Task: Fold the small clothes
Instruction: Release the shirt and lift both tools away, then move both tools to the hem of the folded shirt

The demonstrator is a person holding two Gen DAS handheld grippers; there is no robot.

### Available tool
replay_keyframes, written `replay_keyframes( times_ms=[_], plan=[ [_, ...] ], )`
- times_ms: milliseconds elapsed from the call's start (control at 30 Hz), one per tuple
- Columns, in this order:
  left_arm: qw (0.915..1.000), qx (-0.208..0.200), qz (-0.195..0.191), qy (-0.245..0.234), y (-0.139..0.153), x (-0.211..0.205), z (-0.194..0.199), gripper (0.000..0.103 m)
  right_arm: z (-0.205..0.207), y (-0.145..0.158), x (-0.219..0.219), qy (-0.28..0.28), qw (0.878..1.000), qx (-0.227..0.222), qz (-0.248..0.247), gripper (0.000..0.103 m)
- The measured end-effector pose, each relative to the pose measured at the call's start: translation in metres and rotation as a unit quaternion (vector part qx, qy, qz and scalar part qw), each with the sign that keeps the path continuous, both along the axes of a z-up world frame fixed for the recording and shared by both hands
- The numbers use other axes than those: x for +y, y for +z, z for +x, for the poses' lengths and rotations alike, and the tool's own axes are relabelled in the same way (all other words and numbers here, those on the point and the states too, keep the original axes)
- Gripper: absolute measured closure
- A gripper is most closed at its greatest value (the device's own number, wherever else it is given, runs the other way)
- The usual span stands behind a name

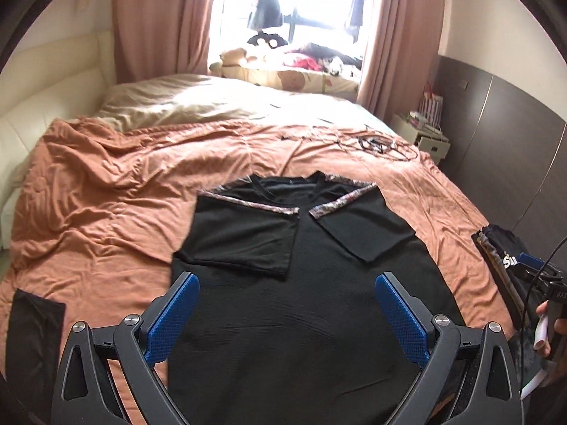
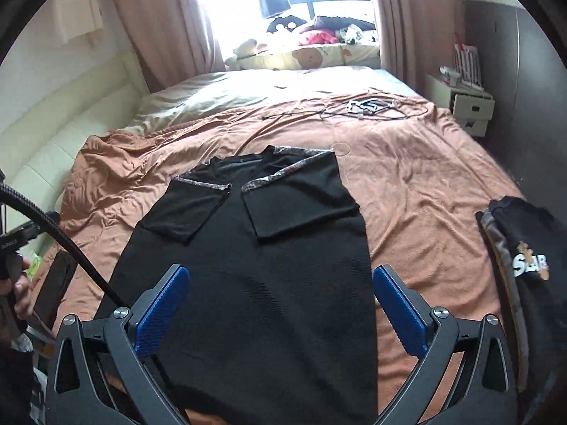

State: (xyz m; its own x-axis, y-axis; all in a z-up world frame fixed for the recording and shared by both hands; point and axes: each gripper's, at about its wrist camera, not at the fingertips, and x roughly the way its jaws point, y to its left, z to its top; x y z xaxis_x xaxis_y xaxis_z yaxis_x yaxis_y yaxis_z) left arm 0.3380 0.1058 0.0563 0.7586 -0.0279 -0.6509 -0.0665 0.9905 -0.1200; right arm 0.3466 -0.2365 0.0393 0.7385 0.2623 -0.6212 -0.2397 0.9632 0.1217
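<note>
both grippers hang wide open and empty over the black shirt [image 1: 304,283], left gripper [image 1: 287,315] and right gripper [image 2: 280,304] tilted down at its lower half; the shirt lies flat on the orange bedspread [image 1: 106,194], sleeves folded in, long axis running straight away toward the window, hem nearest, so neither hand looks nearer and a hem-to-collar fold looks next

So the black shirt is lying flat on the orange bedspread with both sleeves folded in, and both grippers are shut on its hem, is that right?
Not quite. The black shirt does lie flat on the orange bedspread with both sleeves folded in, but neither gripper is shut on it. The left gripper and right gripper both stand open and hold nothing, as each wrist view shows.
</note>
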Motion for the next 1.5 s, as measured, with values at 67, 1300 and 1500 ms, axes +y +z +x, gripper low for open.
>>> replay_keyframes(
  times_ms=[67, 1300, 1500],
  plan=[
    [0.9999, -0.016, -0.005, 0.003, 0.009, 0.007, -0.021, 0.003, -0.018, 0.002, 0.0, 0.004, 1.0, -0.011, -0.007, 0.0],
    [0.9965, -0.033, -0.032, 0.07, -0.065, 0.06, -0.233, 0.0, -0.168, -0.054, -0.054, -0.037, 0.997, -0.041, -0.055, 0.0],
    [0.9945, -0.023, -0.06, 0.083, -0.096, 0.07, -0.247, 0.0, -0.17, -0.071, -0.071, -0.04, 0.999, -0.028, -0.022, 0.0]
  ],
)
